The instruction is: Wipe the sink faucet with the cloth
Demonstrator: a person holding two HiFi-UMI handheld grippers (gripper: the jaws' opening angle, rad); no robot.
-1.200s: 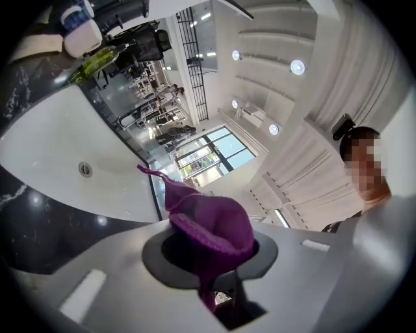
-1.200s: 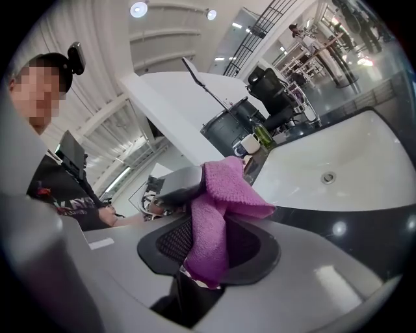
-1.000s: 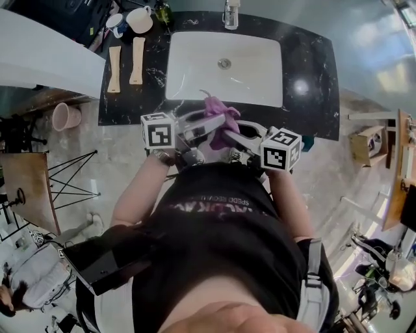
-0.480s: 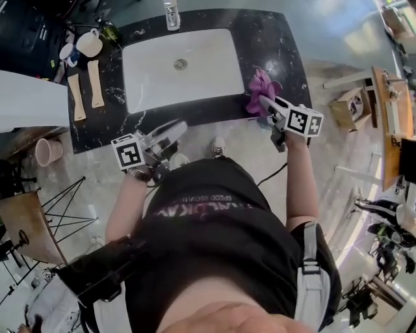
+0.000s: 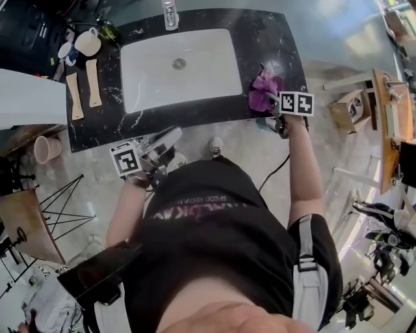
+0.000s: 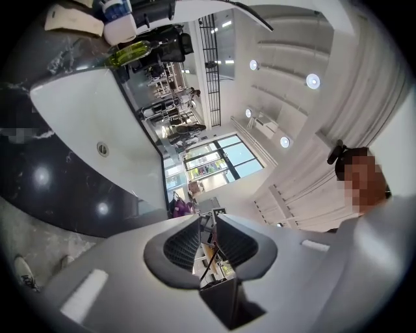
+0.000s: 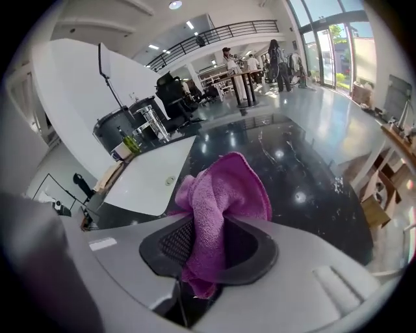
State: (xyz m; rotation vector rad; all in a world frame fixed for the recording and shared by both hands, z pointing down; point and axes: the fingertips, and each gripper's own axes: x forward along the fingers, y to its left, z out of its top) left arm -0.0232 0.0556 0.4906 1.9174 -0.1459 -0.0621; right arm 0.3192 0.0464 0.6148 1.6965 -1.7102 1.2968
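Jaws of the left gripper (image 5: 168, 138) are closing on nothing, off the counter's (image 5: 289, 49) near edge. Faucet (image 5: 170, 14) is sitting at the far edge. Right gripper (image 5: 272, 99) is clamping the cloth (image 5: 262, 86) over the right counter; it should be swinging left, keeping that bunch forward for contact.

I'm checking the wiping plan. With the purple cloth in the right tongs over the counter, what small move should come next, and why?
Probably carry the right tongs across the sink toward the faucet. They are clamped on the purple cloth, which is over the dark counter right of the sink, well apart from the faucet at the sink's far edge, so wiping cannot start.
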